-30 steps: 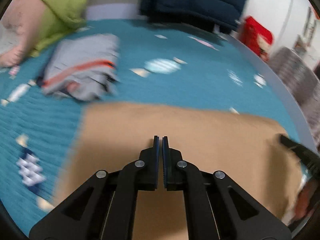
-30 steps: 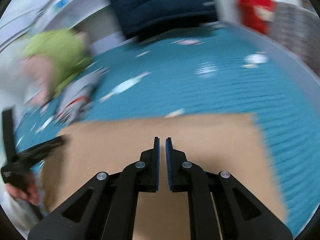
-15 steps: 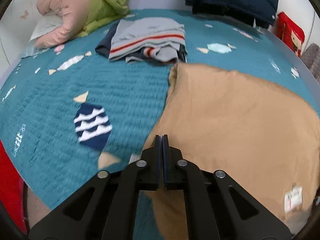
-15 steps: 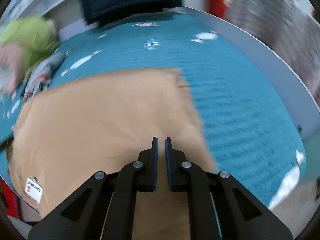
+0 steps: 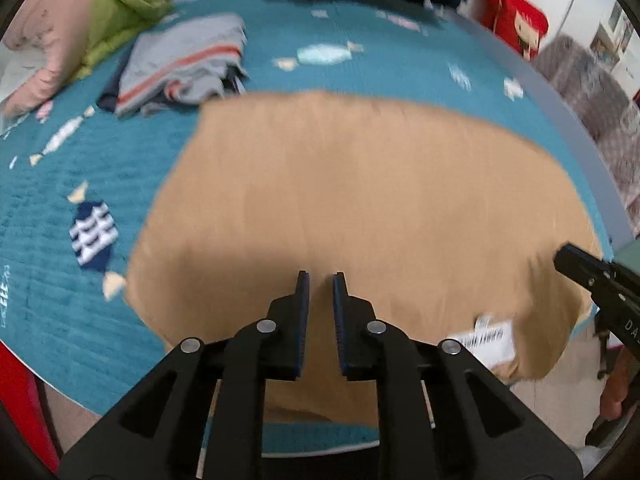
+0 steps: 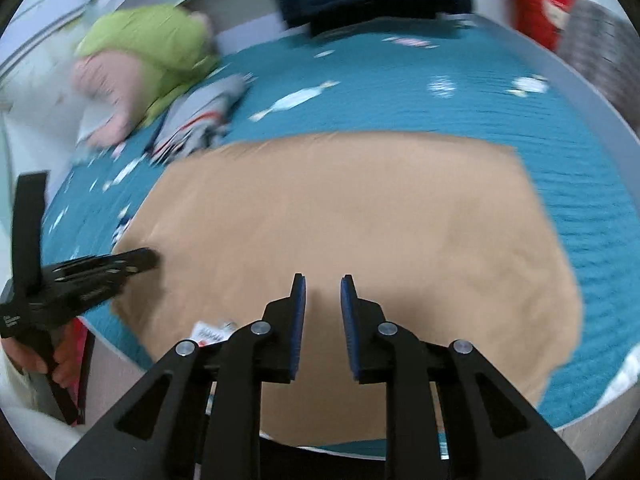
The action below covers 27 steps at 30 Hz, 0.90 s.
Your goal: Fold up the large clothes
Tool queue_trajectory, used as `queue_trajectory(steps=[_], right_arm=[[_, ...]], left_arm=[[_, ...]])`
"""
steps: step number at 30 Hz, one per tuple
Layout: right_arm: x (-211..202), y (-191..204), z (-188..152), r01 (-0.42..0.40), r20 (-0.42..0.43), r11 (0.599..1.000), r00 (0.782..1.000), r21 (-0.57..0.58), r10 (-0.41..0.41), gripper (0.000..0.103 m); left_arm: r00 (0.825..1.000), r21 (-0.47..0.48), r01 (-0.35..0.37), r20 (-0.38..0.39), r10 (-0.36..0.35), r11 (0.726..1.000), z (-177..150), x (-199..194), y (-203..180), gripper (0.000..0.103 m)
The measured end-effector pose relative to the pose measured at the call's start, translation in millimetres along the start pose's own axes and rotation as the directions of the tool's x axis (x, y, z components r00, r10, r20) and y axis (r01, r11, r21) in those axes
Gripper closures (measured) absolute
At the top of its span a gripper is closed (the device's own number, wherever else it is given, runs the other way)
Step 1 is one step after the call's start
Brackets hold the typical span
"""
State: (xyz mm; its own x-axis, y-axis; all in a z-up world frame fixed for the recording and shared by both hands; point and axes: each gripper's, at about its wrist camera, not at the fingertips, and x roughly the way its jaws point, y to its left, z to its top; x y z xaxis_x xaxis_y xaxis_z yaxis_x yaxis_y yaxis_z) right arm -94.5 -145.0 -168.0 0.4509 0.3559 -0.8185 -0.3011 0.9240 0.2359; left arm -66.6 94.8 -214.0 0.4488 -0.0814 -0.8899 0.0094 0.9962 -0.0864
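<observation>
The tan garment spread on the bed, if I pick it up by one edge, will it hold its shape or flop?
Probably flop: the tan garment lies flat and follows the teal bedspread, its near edge drooping over the bed's side. It looks thin and light, so one pinched edge would likely sag. The white tag may dangle. Both grippers' jaws are opening with nothing between them.

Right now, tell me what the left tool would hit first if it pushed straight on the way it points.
Most likely the tan cloth spread on the teal bedspread. The left tool points down at it, jaws opening with nothing between them. How far off the cloth is cannot be judged.
</observation>
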Motion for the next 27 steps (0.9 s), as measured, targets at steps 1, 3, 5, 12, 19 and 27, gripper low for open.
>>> queue_trajectory(steps=[1, 3, 5, 12, 19, 27], right_arm=[[3, 0, 0, 0.009, -0.016, 1.000, 1.000, -0.006, -0.010, 0.085], [14, -13, -9, 0.080, -0.074, 0.997, 0.994, -0.005, -0.080, 0.085], [16, -34, -15, 0.134, -0.110, 0.991, 0.985, 0.025, -0.131, 0.085], [-27, -108, -38, 0.319, -0.146, 0.933, 0.944, 0.166, -0.297, 0.084], [-50, -154, -32, 0.294, -0.100, 0.861, 0.955, 0.414, -0.278, 0.027], [-7, -190, -35, -0.053, -0.061, 0.777, 0.991, 0.628, 0.117, 0.026]], left_arm=[[1.000, 0.006, -0.013, -0.017, 0.013, 1.000, -5, 4, 0, 0.090], [0.998, -0.006, -0.032, -0.047, 0.031, 0.999, -15, 9, 7, 0.091], [0.998, -0.041, -0.031, -0.056, 0.029, 0.999, -19, 7, 20, 0.091], [0.983, -0.141, -0.167, -0.106, 0.152, 0.976, -28, -10, 78, 0.087], [0.982, -0.198, -0.185, -0.064, 0.176, 0.963, -19, -33, 107, 0.080], [0.991, -0.150, -0.126, 0.018, 0.131, 0.981, 7, -37, 82, 0.053]])
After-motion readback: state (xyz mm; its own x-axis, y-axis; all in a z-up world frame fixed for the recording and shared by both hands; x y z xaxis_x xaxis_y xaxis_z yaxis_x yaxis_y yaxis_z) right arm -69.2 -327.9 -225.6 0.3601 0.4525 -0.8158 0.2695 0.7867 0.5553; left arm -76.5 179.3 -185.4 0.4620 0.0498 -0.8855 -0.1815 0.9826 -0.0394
